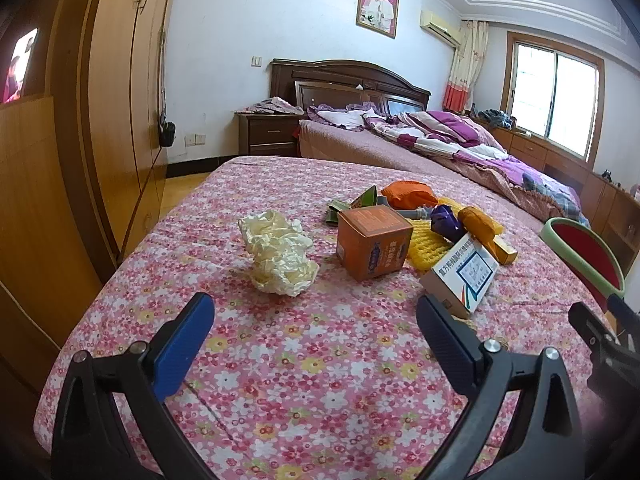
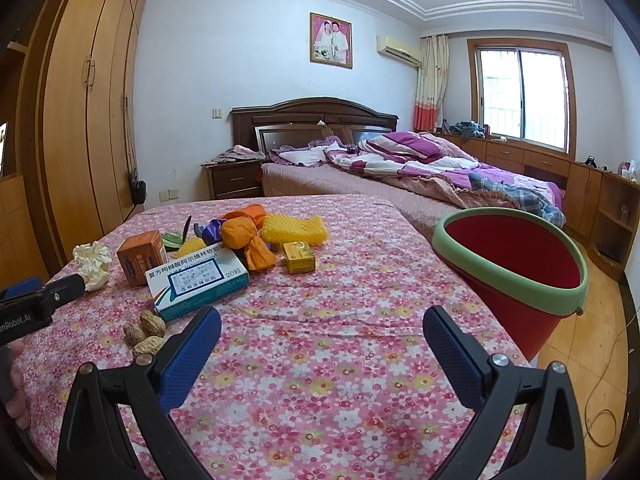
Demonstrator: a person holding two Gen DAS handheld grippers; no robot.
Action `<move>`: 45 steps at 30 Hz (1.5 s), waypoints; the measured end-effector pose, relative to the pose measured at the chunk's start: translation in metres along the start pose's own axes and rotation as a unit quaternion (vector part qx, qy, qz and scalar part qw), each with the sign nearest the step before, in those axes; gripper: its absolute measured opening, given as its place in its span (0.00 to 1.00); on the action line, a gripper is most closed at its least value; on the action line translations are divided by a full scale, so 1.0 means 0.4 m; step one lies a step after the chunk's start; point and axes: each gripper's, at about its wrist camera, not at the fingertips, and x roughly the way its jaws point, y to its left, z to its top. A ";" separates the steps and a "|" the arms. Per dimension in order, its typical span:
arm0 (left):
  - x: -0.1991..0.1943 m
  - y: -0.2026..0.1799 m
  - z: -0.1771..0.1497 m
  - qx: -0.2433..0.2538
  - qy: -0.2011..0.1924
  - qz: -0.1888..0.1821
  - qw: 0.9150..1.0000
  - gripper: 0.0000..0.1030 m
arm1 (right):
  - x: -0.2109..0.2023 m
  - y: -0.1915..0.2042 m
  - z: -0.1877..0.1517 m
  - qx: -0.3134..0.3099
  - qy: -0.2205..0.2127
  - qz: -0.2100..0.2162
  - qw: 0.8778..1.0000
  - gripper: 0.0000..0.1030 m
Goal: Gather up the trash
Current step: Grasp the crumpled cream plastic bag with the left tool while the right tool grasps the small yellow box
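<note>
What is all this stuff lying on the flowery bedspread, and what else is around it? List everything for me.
Crumpled paper: one, cream, left of the pile.
Square box: one, orange, beside the paper.
Medicine box: one, white and blue, nearest the grippers.
Small box: one, yellow, right of the pile.
Foam netting: yellow, back of the pile.
Wrappers: several, orange and purple, middle of the pile.
Peanuts: three, tan, in front of the medicine box.
Bucket: one, red with a green rim, at the bedspread's right edge.
Bedspread: pink, floral.
Left gripper: jaws open.
Right gripper: jaws open.
</note>
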 end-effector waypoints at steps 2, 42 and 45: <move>0.001 0.007 0.004 -0.004 0.002 -0.001 1.000 0.97 | 0.001 0.006 -0.002 0.000 0.006 0.003 1.000 1.00; 0.231 0.093 0.195 -0.039 0.116 -0.053 0.991 0.33 | 0.231 -0.003 0.174 0.030 0.155 0.068 0.985 0.98; 0.246 0.093 0.219 -0.040 0.102 -0.066 0.992 0.33 | 0.262 -0.010 0.178 0.037 0.166 0.052 0.984 0.91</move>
